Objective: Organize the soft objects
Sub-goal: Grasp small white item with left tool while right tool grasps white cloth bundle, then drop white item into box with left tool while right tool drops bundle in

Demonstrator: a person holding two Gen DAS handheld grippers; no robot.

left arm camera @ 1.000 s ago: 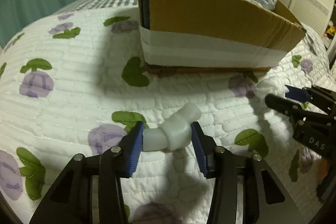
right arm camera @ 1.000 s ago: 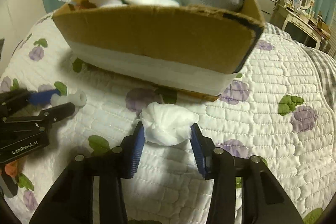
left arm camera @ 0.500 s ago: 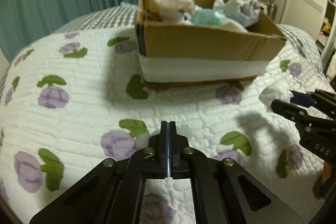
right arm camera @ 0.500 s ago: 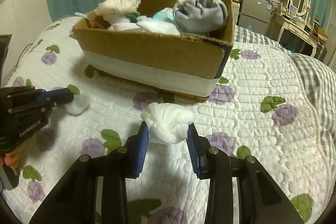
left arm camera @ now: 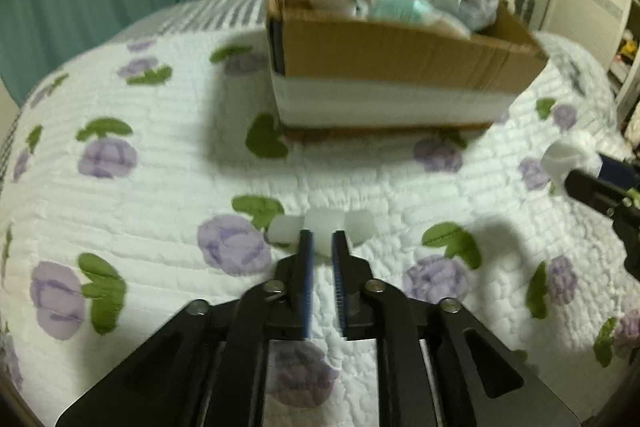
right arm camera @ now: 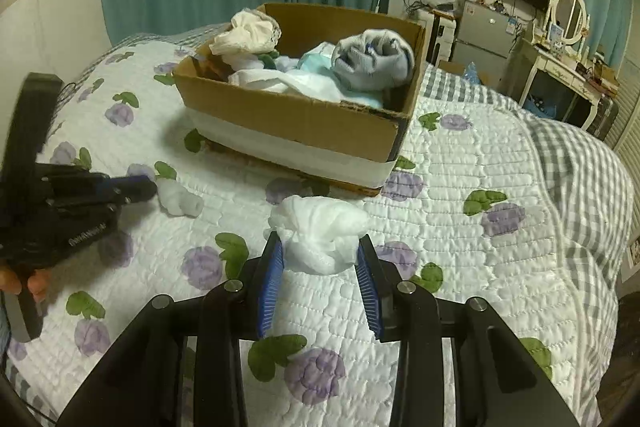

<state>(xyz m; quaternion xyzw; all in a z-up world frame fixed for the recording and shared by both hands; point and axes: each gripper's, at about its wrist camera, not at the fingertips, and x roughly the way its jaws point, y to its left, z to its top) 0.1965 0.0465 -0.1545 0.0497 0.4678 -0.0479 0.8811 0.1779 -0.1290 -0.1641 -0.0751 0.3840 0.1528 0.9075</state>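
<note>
The box (right arm camera: 304, 115) already holds several soft things; each gripper pinches one more: left gripper (left arm camera: 320, 241) a white roll (left arm camera: 320, 223), right gripper (right arm camera: 320, 251) a white bundle (right arm camera: 318, 233).

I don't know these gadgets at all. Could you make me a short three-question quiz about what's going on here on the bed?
1. True or false: the right gripper holds a white cloth bundle.
2. What does the left gripper pinch? A) white tube B) grey sock C) nothing
3. Fill in: the box sits on a quilt printed with ___ flowers.

Key: 1 true; 2 A; 3 purple.
</note>
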